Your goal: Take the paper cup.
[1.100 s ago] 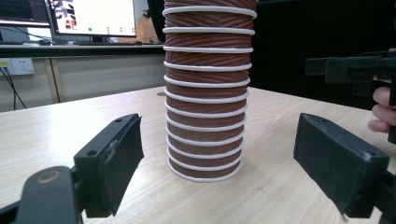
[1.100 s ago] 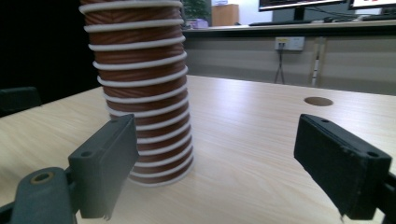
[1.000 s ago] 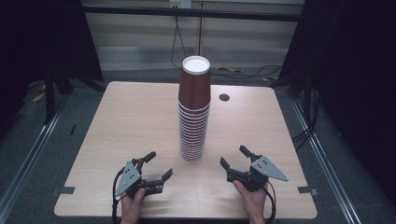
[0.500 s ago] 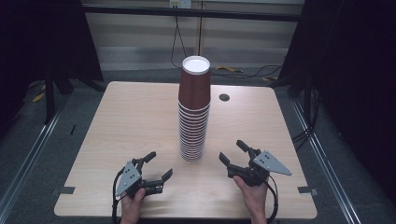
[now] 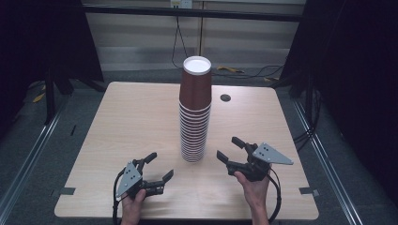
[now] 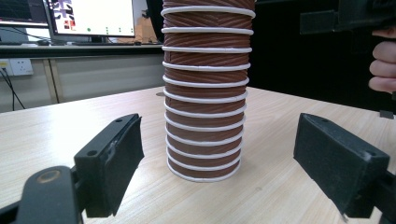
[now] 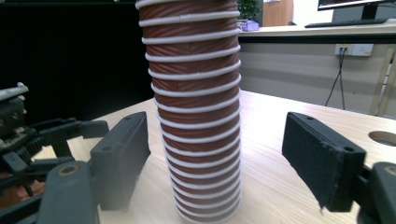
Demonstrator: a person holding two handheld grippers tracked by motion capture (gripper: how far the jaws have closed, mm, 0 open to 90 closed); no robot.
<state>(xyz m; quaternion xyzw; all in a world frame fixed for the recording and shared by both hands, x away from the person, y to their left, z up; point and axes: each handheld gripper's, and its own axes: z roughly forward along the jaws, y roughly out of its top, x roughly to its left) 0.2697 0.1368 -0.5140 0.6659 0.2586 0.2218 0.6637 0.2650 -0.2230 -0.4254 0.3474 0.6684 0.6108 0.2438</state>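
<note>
Standing beyond both jaws, apparently: cup stack (image 5: 195, 110)

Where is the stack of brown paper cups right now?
In the high view the stack of brown paper cups stands upright at the middle of the table, beyond and between the left gripper and right gripper, touching neither.

Left gripper (image 5: 158, 168) agape; right gripper (image 5: 231, 149) agape, jaws just narrowing.

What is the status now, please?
Both grippers, left gripper and right gripper, open, empty. Right jaws just narrowed. Cup stack upright between them, untouched. Nothing blocking.
</note>
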